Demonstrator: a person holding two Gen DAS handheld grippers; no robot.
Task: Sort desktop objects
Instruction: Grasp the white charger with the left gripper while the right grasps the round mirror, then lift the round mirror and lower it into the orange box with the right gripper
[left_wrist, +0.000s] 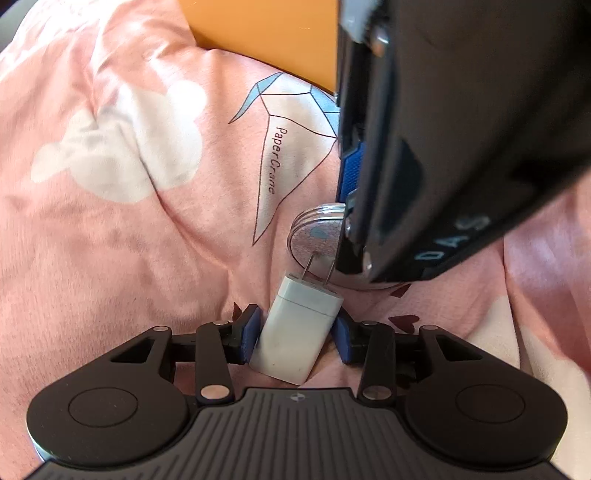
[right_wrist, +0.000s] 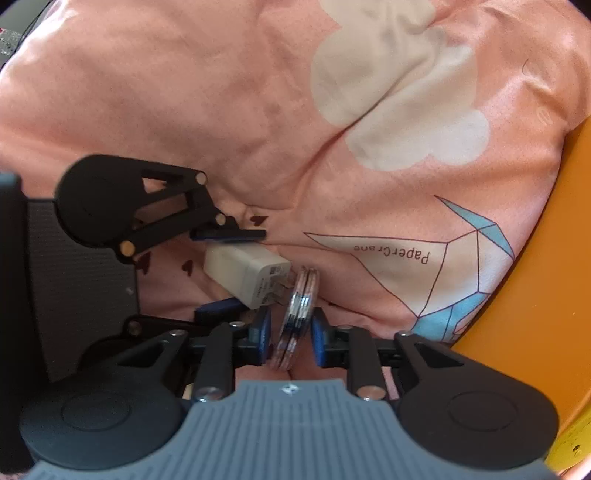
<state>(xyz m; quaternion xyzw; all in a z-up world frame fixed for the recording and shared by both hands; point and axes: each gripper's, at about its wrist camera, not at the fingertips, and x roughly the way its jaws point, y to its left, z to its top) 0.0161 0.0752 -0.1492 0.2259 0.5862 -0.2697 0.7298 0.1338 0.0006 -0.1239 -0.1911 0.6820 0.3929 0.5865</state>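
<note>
A: What's on the left?

B: The left claw (left_wrist: 297, 334) points down at a pink cloth (left_wrist: 122, 258) printed with white clouds and a "PaperCrane" drawing. A white charger (left_wrist: 295, 332) lies between its blue pads (left_wrist: 250, 334), prongs pointing away from the camera. The left pad sits against the charger's side and the right pad touches near its upper corner, so the claw is pinching the charger at about half spread.

A: And moving right?

B: Just past the prongs stands a round clear case (left_wrist: 316, 236) with a pinkish patterned face. The prong tips reach it. The right claw's black body covers the case's right edge in the left wrist view.

A: What does the right wrist view show?

B: The right claw (right_wrist: 291, 338) is nearly pressed together, pinching the case (right_wrist: 297, 317) edge-on between its blue pads (right_wrist: 263, 334). The charger (right_wrist: 247, 277) lies to the left of it, prongs against the case, with the left claw's fingers (right_wrist: 229, 235) on either side.

A: Anything further right?

B: An orange surface (right_wrist: 546, 314) curves along the cloth's (right_wrist: 184, 110) right edge.
</note>
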